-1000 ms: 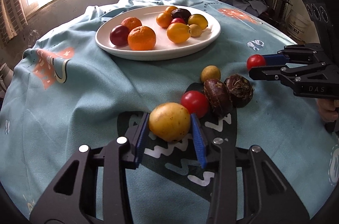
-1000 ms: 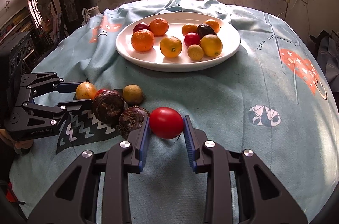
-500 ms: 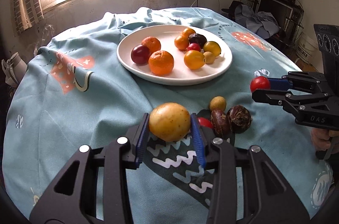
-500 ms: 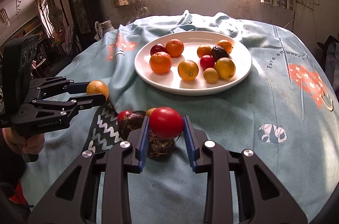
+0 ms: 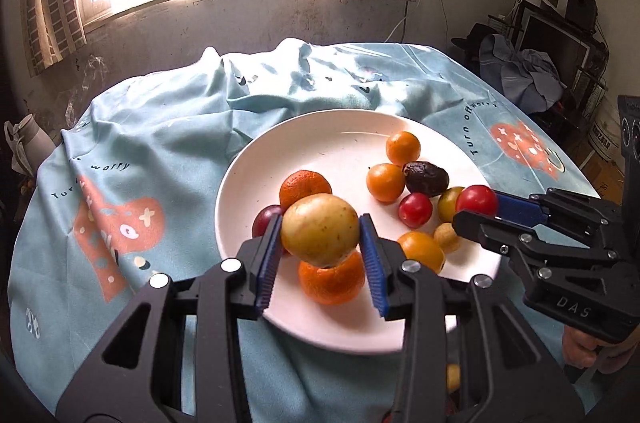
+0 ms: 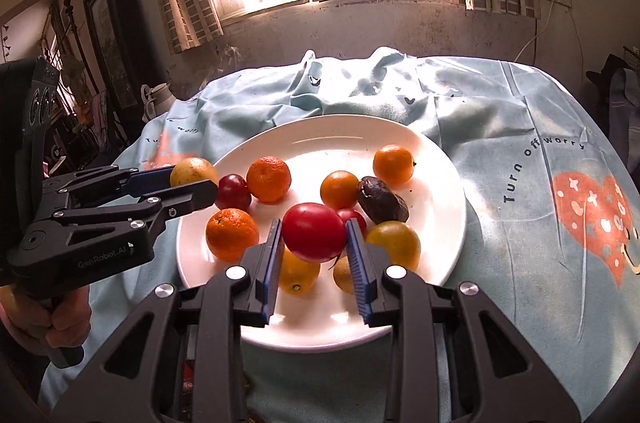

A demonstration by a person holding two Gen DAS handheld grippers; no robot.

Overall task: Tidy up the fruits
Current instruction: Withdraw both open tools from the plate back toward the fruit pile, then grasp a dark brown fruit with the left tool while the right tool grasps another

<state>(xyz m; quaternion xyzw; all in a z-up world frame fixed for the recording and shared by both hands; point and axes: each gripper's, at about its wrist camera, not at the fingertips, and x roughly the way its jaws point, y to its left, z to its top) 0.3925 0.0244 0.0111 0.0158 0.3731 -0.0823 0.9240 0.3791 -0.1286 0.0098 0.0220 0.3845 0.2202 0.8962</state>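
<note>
Desk under a light-blue printed cloth (image 5: 168, 143). White plate (image 5: 344, 143) at frame centre holds oranges, plums and one dark fruit. Left hand-held gripper (image 5: 320, 247) clamps a yellow fruit (image 5: 319, 229) above the plate's lower left; right hand-held gripper (image 6: 312, 243) clamps a red tomato (image 6: 313, 231) above the plate's lower centre.

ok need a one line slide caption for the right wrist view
Right tongs hold a red tomato above the white plate of fruit while the left tongs bring a yellow fruit.
</note>
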